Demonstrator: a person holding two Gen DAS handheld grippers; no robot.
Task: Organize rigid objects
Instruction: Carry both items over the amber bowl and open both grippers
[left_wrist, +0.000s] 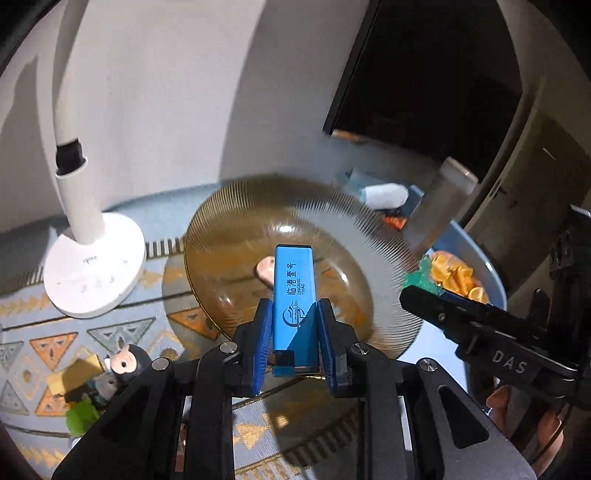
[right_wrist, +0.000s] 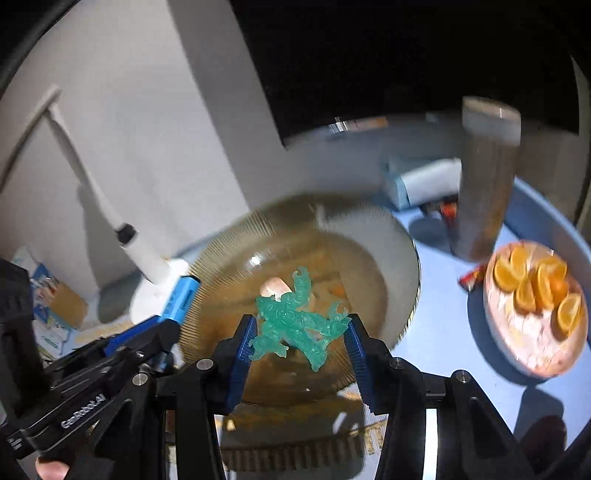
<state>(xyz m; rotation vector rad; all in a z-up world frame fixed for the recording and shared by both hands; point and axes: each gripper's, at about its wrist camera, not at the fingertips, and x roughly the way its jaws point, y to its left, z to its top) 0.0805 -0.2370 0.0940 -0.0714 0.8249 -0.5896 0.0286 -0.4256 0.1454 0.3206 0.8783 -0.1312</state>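
Left hand-held gripper (left_wrist: 293, 332) clamps blue box (left_wrist: 294, 295), right (right_wrist: 301, 339) grips green figure (right_wrist: 295, 317) — plate (right_wrist: 388, 236) blurred.

Left gripper (left_wrist: 291, 334) jaws clamped tight, tilted down; right gripper (right_wrist: 301, 341) jaws part-closed, gripping, tilted down.

Tall cup (right_wrist: 484, 177) & amber dish (right_wrist: 369, 236) rim blurred; pink obj (left_wrist: 265, 268) in dish partly hidden.
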